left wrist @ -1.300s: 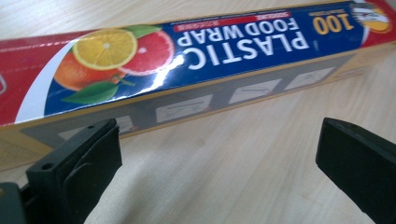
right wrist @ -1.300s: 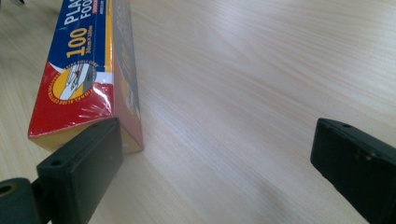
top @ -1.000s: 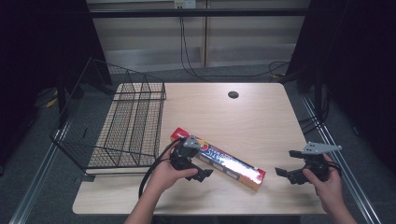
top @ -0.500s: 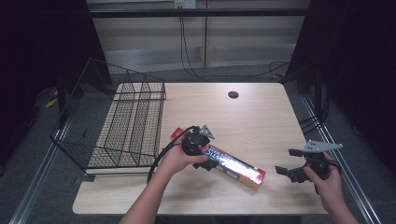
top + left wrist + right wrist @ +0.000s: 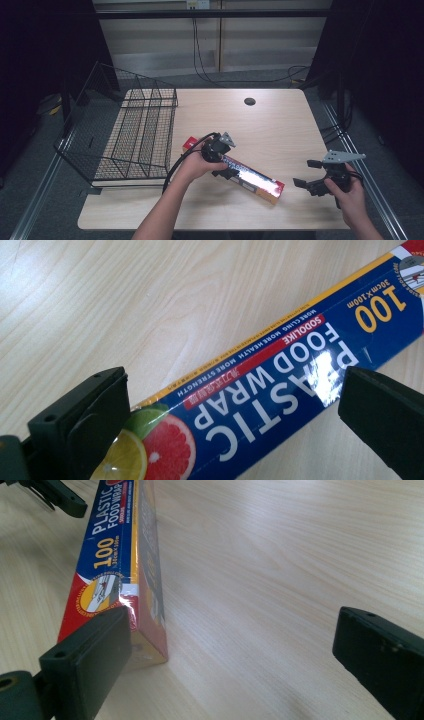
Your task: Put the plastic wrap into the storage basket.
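My left tongs (image 5: 223, 161) are spread wide right over the plastic food wrap box (image 5: 250, 176), one jaw on each side of it, nothing gripped. The box lies flat on the desk (image 5: 280, 125), just beside the wire basket (image 5: 135, 135). Right tongs (image 5: 311, 176) hang wide too, near the box's end.

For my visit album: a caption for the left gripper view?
Open left gripper poised over a plastic food wrap box lying on the table.
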### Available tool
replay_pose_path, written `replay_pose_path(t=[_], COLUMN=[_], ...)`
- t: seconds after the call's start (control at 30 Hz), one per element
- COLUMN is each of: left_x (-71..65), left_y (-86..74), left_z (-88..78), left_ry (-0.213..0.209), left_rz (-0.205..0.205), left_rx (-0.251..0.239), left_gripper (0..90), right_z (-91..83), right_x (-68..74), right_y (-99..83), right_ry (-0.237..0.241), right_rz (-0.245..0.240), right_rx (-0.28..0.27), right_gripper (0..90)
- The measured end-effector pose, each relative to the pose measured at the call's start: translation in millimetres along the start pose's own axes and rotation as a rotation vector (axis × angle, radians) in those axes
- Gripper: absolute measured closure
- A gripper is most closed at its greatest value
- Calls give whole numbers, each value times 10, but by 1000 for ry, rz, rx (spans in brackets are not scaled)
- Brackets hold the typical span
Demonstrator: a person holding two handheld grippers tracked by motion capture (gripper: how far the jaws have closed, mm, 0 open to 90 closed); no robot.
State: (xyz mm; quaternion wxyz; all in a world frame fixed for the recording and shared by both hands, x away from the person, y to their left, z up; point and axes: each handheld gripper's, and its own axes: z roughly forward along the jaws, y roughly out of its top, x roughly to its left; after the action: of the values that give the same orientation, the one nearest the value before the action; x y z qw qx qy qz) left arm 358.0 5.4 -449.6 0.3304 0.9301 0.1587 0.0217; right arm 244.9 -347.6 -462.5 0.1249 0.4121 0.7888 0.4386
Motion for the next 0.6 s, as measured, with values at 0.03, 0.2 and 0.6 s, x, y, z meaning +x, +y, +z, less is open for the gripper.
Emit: replay_pose_path(t=[0.03, 0.2, 0.6], left_x=[-2, 35, 72], left_y=[5, 8, -7], left_z=[10, 78, 77], left_ry=[0, -30, -67], left_rz=[4, -19, 12], left_rx=[4, -7, -6], left_gripper=[0, 0, 2], right_z=[-10, -40, -9], right_x=[1, 6, -16], right_y=[3, 21, 5], right_ry=[3, 2, 11], right_rz=[0, 15, 21], right_rx=[-2, -22, -13], right_gripper=[23, 23, 23])
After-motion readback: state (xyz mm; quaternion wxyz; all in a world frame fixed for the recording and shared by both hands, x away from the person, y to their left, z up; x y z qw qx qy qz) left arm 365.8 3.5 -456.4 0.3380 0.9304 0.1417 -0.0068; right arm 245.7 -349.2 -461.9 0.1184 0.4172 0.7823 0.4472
